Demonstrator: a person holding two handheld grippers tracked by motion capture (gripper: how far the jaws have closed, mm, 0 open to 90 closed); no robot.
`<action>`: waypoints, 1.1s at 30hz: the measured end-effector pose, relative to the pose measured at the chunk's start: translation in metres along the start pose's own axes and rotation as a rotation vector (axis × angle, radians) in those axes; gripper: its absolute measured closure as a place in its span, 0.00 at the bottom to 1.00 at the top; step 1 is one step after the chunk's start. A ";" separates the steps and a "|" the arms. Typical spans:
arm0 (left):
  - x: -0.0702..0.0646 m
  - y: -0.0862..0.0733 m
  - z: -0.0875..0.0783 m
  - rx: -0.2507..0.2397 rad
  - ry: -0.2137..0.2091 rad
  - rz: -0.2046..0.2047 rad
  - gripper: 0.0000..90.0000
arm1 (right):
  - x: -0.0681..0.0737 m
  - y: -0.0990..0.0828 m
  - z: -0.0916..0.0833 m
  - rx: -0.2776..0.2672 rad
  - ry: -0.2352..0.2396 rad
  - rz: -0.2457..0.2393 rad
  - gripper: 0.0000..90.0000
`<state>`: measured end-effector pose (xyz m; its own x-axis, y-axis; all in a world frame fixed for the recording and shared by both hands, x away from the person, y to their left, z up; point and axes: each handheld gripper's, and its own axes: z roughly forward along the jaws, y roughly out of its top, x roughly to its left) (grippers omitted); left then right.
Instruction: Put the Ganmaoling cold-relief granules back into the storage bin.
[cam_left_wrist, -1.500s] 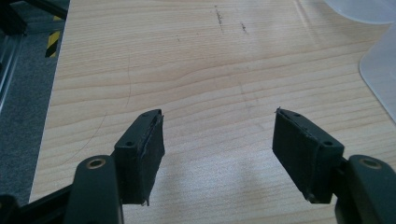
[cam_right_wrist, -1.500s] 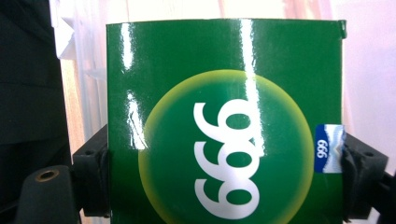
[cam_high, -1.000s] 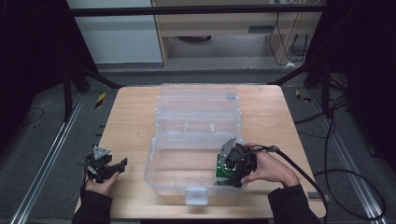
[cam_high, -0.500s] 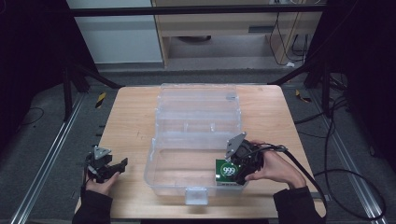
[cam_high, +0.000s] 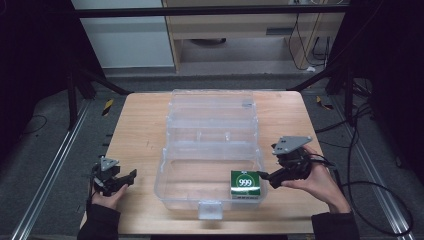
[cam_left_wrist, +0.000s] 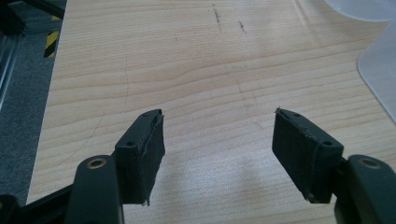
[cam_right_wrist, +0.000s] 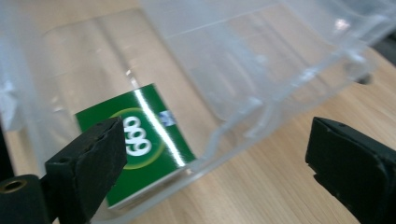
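Now the green 999 box (cam_high: 245, 183) lies flat in the front-right corner of the clear plastic organizer case (cam_high: 212, 150), label up, close against the case's right wall. The right gripper (cam_high: 264, 176) sits just outside that wall, over the wooden surface (cam_high: 135, 130), fingers (cam_right_wrist: 93, 149) wide w/ nothing between them; they've just been opening, and the box rests free on the case floor. In the right gripper view the box shows through the transparent wall, one finger in front of it, the other over bare wood. The left gripper (cam_high: 131, 175) is well apart at the front-left of the surface, fingers (cam_left_wrist: 142, 154) wide, empty, only wood grain btw them. Case lid lies open toward the back.
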<state>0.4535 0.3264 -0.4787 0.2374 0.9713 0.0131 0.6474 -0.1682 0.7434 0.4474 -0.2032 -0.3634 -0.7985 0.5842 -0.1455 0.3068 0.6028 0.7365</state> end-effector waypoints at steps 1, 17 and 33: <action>0.000 0.000 0.000 -0.001 0.000 0.000 0.37 | -0.002 -0.005 -0.002 -0.018 -0.018 0.031 0.06; -0.001 0.000 0.000 -0.007 -0.003 0.005 0.36 | -0.034 -0.089 -0.002 -0.156 -0.298 0.423 0.04; -0.001 -0.002 0.003 -0.004 0.002 0.020 0.35 | -0.048 -0.144 0.025 -0.116 -0.432 0.555 0.03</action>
